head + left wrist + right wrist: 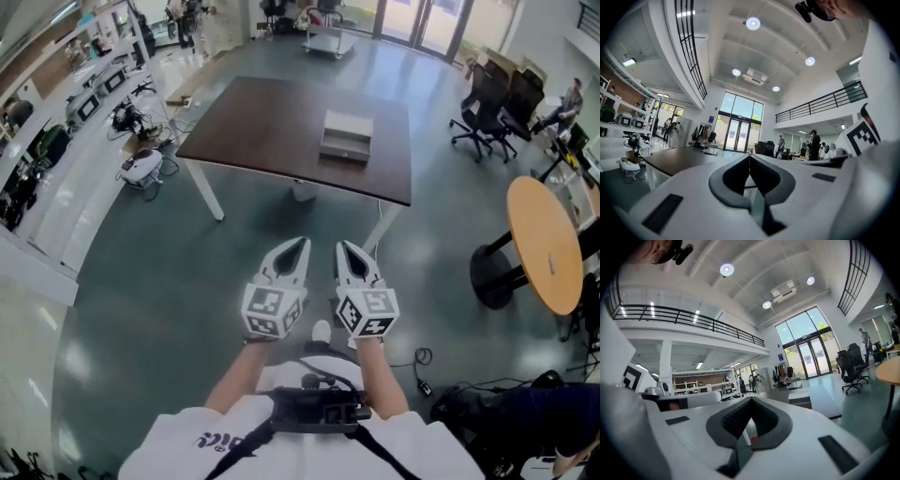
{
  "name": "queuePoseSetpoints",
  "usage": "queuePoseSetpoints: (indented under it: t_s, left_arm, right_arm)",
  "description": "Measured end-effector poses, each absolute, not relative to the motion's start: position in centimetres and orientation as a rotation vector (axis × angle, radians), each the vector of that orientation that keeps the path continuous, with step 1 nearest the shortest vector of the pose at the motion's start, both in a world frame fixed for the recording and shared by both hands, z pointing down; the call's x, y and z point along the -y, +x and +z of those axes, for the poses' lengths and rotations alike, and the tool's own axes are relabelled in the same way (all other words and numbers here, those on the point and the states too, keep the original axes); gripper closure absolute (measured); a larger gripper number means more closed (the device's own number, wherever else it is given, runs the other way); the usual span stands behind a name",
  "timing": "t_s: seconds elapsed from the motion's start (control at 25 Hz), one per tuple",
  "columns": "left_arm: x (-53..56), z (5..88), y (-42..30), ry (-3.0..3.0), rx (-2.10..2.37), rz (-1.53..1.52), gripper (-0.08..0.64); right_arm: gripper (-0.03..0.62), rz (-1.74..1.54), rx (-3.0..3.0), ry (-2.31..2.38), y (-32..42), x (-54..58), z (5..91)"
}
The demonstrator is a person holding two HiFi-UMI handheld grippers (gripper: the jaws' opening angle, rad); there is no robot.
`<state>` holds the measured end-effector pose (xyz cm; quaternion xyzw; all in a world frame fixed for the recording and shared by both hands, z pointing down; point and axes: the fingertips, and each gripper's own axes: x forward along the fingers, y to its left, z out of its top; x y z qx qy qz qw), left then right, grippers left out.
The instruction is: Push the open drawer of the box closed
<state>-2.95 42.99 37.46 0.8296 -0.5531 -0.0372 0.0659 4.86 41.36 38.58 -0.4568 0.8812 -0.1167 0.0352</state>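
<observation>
A grey box [347,134] lies on the dark brown table [262,122], its drawer [343,153] pulled out toward the table's near edge. I stand on the floor well short of the table. My left gripper [301,244] and right gripper [342,247] are side by side in front of my chest, pointing level toward the table, both shut and empty. In the left gripper view the jaws [749,157] meet with nothing between them, with the table [675,159] off to the left. In the right gripper view the shut jaws [751,401] point just left of the box [799,395].
A round wooden table [548,244] on a black base stands to the right, with office chairs [492,103] behind it. Shelves with equipment [56,122] line the left wall. A small device [141,167] lies by the table's left leg. Cables [422,361] trail on the floor near my right side.
</observation>
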Motion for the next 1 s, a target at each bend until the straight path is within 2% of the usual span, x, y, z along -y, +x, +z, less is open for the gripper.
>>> queuePoseSetpoints:
  t_s: [0.28, 0.6, 1.0]
  left_arm:
    - [-30.8, 35.2, 0.5, 2.53, 1.691, -0.11, 0.551]
    - [-24.2, 38.2, 2.8, 2.456, 1.71, -0.028, 0.551]
    - [-12.4, 40.8, -0.3, 2.475, 1.644, -0.063, 0.551]
  right_arm:
    - [0.589, -0.366, -2.673, -1.349, 7.7, -29.1, 35.8]
    - [0.589, -0.428, -2.765, -1.271, 9.2, -23.2, 39.9]
    - [0.589, -0.328, -2.785, -1.44, 6.7, -13.1, 42.4]
